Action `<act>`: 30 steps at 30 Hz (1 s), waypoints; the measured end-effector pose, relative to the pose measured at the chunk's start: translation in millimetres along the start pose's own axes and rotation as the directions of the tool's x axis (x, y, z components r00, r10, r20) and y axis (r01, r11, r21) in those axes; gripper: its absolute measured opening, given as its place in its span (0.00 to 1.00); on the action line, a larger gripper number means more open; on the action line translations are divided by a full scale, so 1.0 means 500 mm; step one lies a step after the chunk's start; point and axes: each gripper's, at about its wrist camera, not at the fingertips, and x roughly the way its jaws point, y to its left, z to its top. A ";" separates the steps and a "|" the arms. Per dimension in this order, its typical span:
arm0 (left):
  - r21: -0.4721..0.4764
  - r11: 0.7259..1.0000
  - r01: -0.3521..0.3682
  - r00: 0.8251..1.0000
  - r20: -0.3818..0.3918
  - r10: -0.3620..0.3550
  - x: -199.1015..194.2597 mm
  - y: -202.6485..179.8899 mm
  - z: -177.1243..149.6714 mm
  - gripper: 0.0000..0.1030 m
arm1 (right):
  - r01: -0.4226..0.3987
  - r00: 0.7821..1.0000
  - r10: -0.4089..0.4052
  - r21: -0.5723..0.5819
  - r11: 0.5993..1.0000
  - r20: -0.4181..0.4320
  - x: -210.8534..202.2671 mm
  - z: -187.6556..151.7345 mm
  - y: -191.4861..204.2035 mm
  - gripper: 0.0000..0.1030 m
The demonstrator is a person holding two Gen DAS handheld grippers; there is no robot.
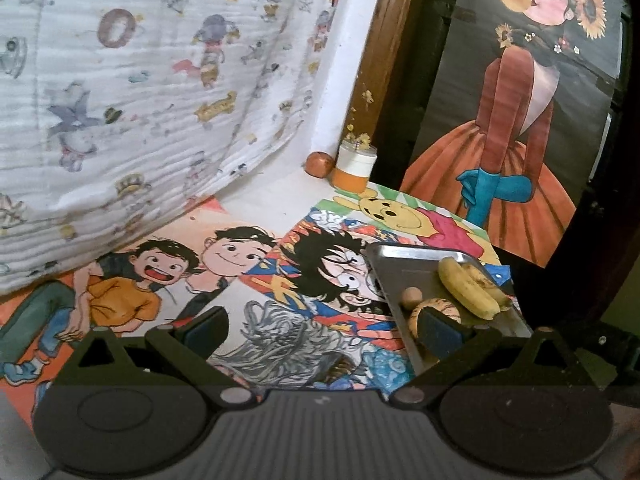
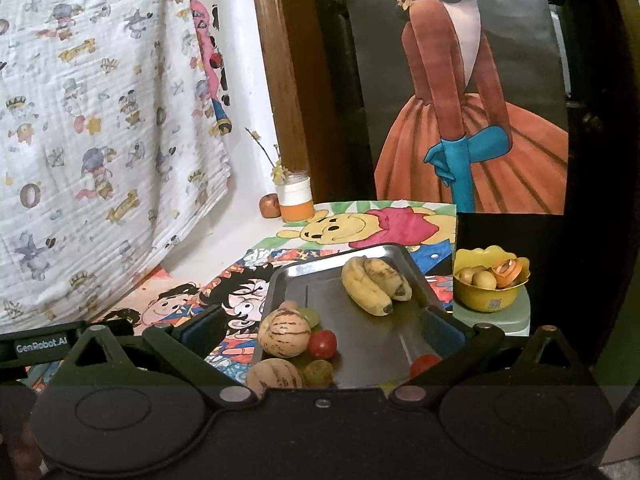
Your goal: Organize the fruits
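Observation:
A steel tray [image 2: 360, 340] lies on the cartoon-covered table and also shows in the left wrist view [image 1: 396, 272]. On it lie two bananas [image 2: 374, 284], two striped pepino melons [image 2: 282, 332], a red tomato [image 2: 323, 343], a second tomato [image 2: 424, 364], a green grape [image 2: 310, 316] and a brownish round fruit [image 2: 318, 374]. In the left wrist view the bananas [image 1: 468, 286], a small round fruit [image 1: 412, 296] and a melon [image 1: 438, 308] show. My right gripper [image 2: 324, 332] is open over the tray, empty. My left gripper [image 1: 324, 328] is open, empty, left of the tray.
A yellow bowl [image 2: 490, 280] of small fruits and peel stands on a pale stool right of the table. An orange-and-white jar [image 2: 296, 196] with a twig and a reddish apple [image 2: 270, 205] stand at the back corner. A patterned cloth [image 1: 140, 80] hangs on the left.

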 end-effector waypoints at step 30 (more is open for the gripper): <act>0.080 0.996 -0.026 0.996 0.085 0.020 -0.102 0.067 -0.065 1.00 | 0.048 0.995 -0.045 -0.037 0.998 0.090 -0.097 -0.079 0.081 0.99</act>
